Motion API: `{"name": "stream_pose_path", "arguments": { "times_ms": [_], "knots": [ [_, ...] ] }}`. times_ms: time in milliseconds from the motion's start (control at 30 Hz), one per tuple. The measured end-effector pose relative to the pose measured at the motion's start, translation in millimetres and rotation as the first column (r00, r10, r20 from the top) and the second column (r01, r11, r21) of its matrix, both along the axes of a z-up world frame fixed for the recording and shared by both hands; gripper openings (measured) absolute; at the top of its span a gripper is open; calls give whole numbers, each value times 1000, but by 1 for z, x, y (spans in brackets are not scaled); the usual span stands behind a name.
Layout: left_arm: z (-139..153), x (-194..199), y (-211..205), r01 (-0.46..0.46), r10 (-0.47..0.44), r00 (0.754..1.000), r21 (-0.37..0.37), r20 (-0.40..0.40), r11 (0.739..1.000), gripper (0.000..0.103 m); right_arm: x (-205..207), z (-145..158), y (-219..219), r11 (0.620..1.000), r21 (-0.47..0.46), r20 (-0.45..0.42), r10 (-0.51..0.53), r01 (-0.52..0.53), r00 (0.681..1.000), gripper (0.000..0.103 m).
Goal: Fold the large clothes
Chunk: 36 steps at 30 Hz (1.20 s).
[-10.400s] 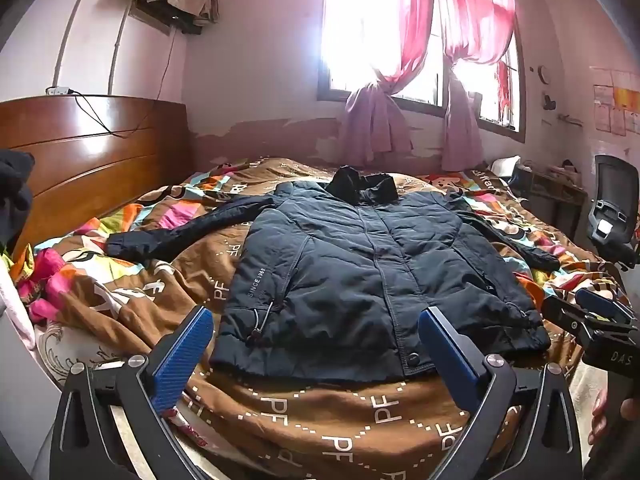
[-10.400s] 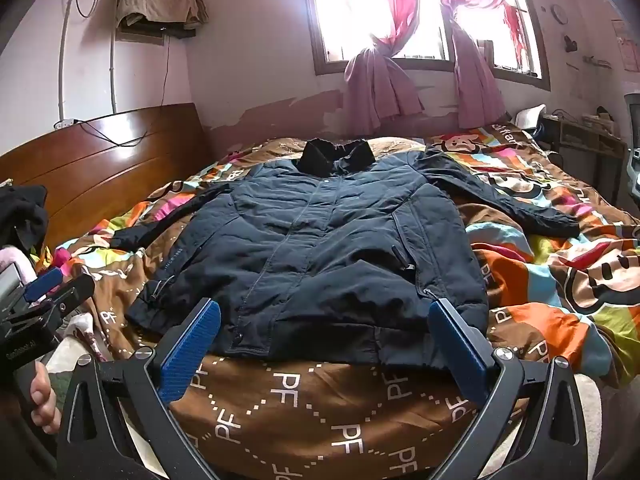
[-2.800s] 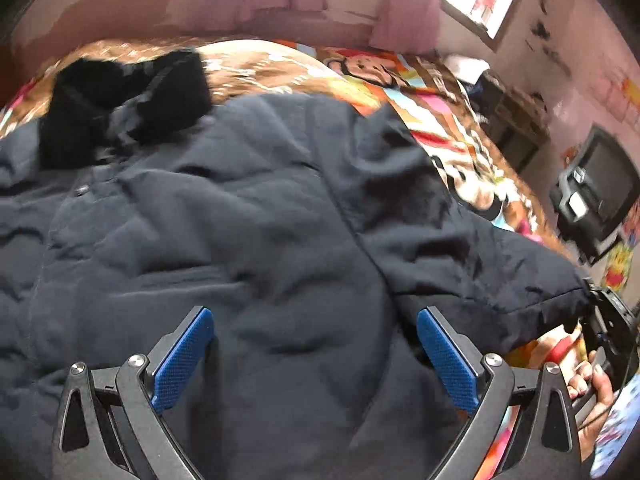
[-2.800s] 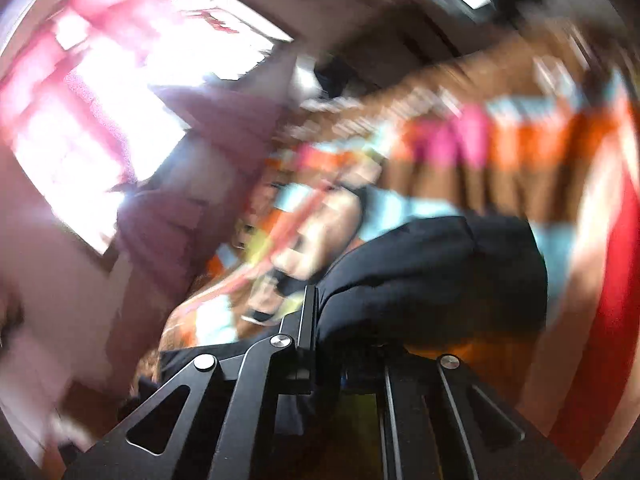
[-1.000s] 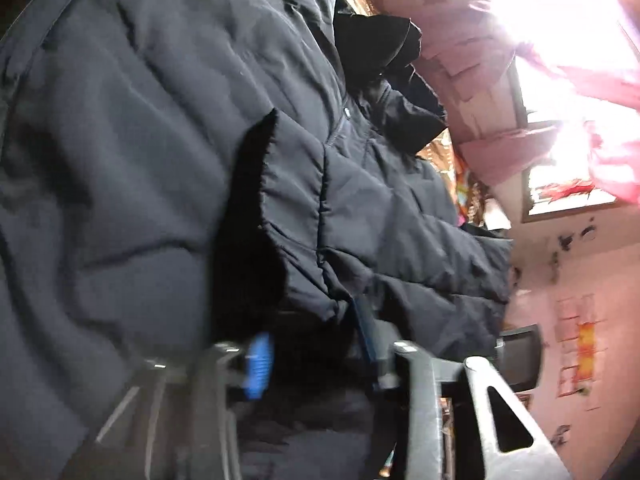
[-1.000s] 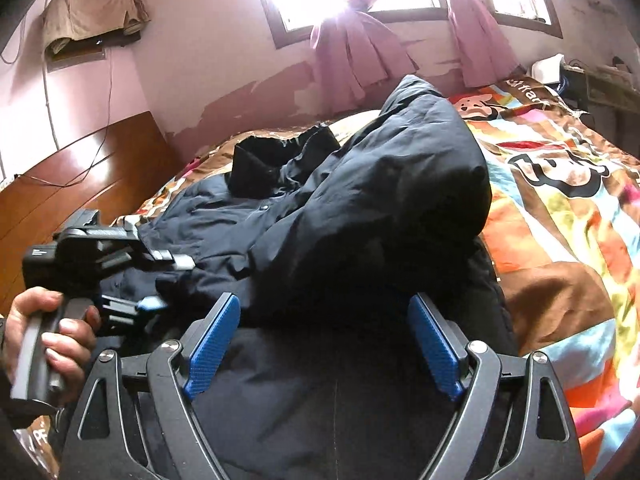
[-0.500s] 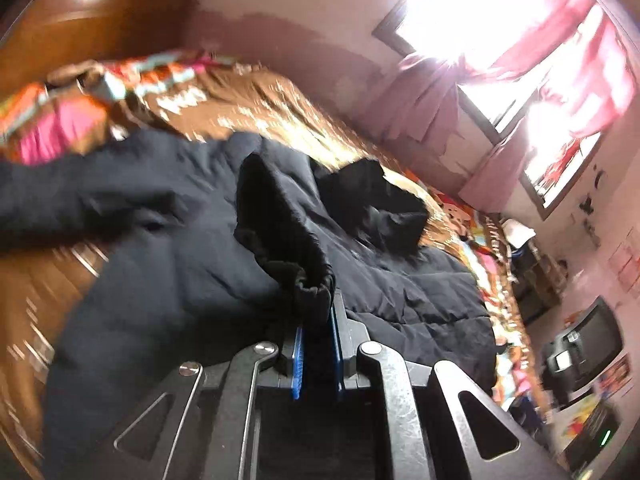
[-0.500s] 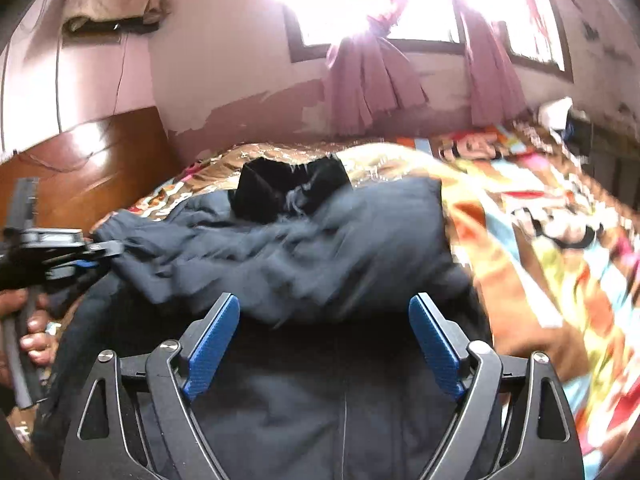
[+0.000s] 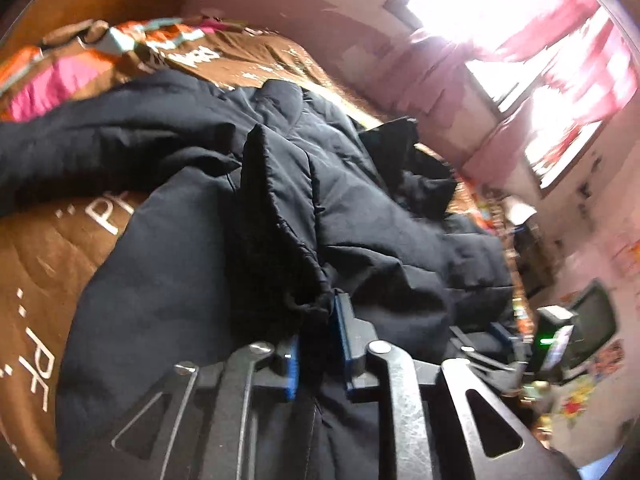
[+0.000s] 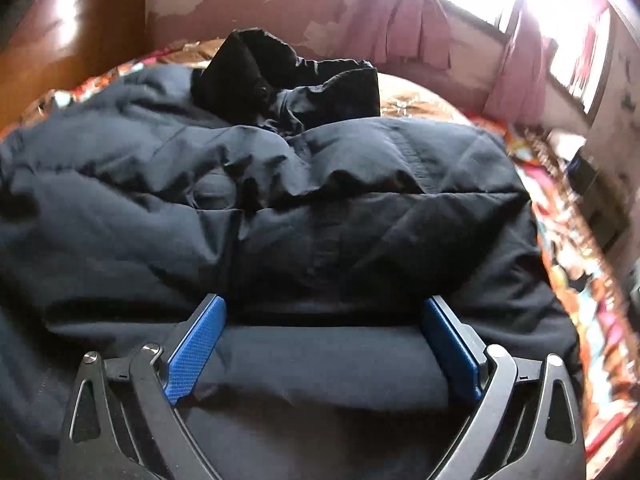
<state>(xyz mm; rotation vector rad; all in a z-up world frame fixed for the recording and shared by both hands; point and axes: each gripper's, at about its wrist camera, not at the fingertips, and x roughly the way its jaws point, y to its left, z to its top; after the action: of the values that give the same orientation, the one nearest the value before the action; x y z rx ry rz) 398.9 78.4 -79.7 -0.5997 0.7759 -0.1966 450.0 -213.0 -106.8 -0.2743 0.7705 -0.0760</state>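
We see a dark navy jacket (image 9: 380, 240) with a black collar (image 10: 288, 76) and a black cuff lining (image 9: 276, 248). Our gripper pads (image 10: 196, 356) are bright blue with a fine cross-hatched texture, set on black frames (image 10: 120, 412). The quilt (image 9: 48, 248) is brown with white dotted lines and white "PF" letters; towards the headboard it turns to patches of pink, orange and teal. Along its right edge the quilt shows orange, red and yellow cartoon prints. The headboard (image 10: 72, 40) is glossy reddish-brown wood. The wall (image 10: 240, 0) is pale pink with darker peeled patches. The curtains (image 10: 404, 24) are dusty pink, brighter rose pink where light passes through them.
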Motion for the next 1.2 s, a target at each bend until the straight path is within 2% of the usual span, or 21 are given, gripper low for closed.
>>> {"name": "stream_pose_path", "arguments": {
  "times_ms": [33, 67, 167, 233, 300, 333, 367, 400, 500, 567, 600, 667, 767, 867, 900, 933, 1000, 1067, 1100, 1133, 1200],
  "knots": [
    [0, -5, 3, 7, -7, 1000, -22, 8, 1000, 23, 0, -1, 0, 1000, 4, 6, -1, 1, 1000, 97],
    [1, -12, 8, 5, -4, 1000, -33, 20, 999, 28, 0, -2, 0, 1000, 7, 11, 0, 0, 1000, 97],
    [4, -38, 29, -72, 73, 997, -34, 33, 997, 36, -3, -6, 3, 1000, -13, 44, -4, 4, 999, 98],
    [4, -51, 50, -96, 100, 994, -68, 47, 993, 45, -3, -8, 7, 999, -51, 75, -13, 17, 997, 99],
    [6, -62, 74, -143, 148, 987, -72, 66, 987, 66, -6, -8, 7, 996, -79, 96, -23, 31, 995, 100],
    [7, -69, 90, -200, 202, 977, -45, 66, 979, 74, -8, -7, 10, 995, -95, 106, -28, 38, 994, 100],
    [7, -75, 104, -265, 266, 962, -18, 64, 964, 88, -9, -7, 12, 993, -111, 120, -33, 46, 992, 101],
    [5, -81, 116, -316, 316, 947, -10, 65, 949, 91, -11, -7, 13, 992, -118, 126, -34, 49, 991, 101],
    [-13, -92, 170, -445, 449, 894, -103, 17, 890, 91, -11, -7, 19, 984, -165, 139, -45, 68, 989, 101],
    [-29, -93, 205, -523, 521, 852, -151, -55, 839, 91, -12, -7, 25, 973, -213, 153, -56, 88, 987, 101],
    [-37, -95, 223, -575, 568, 818, -168, -88, 801, 91, -14, -8, 29, 968, -230, 157, -61, 96, 986, 101],
    [-47, -99, 247, -627, 617, 778, -206, -120, 751, 91, -14, -7, 36, 954, -274, 158, -81, 123, 984, 101],
    [-56, -104, 273, -673, 658, 738, -224, -146, 705, 91, -11, 11, 48, 949, -279, 134, -115, 149, 984, 101],
    [-68, -104, 291, -700, 682, 712, -244, -164, 672, 91, -22, 43, 77, 979, -194, 199, -15, 54, 980, 101],
    [-70, -103, 293, -700, 686, 711, -255, -155, 668, 91, -22, 49, 86, 982, -185, 209, 5, 35, 978, 101],
    [-69, -104, 292, -691, 681, 719, -255, -141, 676, 91, -17, 59, 107, 987, -162, 205, 53, -20, 977, 101],
    [-67, -99, 288, -665, 662, 742, -235, -103, 709, 90, -3, 68, 140, 988, -125, 174, 113, -92, 978, 101],
    [-64, -96, 286, -659, 661, 747, -220, -77, 719, 90, 11, 73, 173, 982, -75, 150, 184, -174, 971, 101],
    [-64, -96, 285, -656, 660, 748, -219, -65, 722, 86, 20, 75, 188, 976, -52, 144, 217, -212, 965, 101],
    [-64, -93, 290, -658, 663, 746, -222, -62, 719, 82, 26, 76, 199, 971, -40, 142, 239, -236, 961, 101],
    [-66, -92, 297, -669, 675, 735, -230, -61, 707, 56, 44, 76, 225, 960, -37, 130, 280, -277, 951, 101]
  ]
}}
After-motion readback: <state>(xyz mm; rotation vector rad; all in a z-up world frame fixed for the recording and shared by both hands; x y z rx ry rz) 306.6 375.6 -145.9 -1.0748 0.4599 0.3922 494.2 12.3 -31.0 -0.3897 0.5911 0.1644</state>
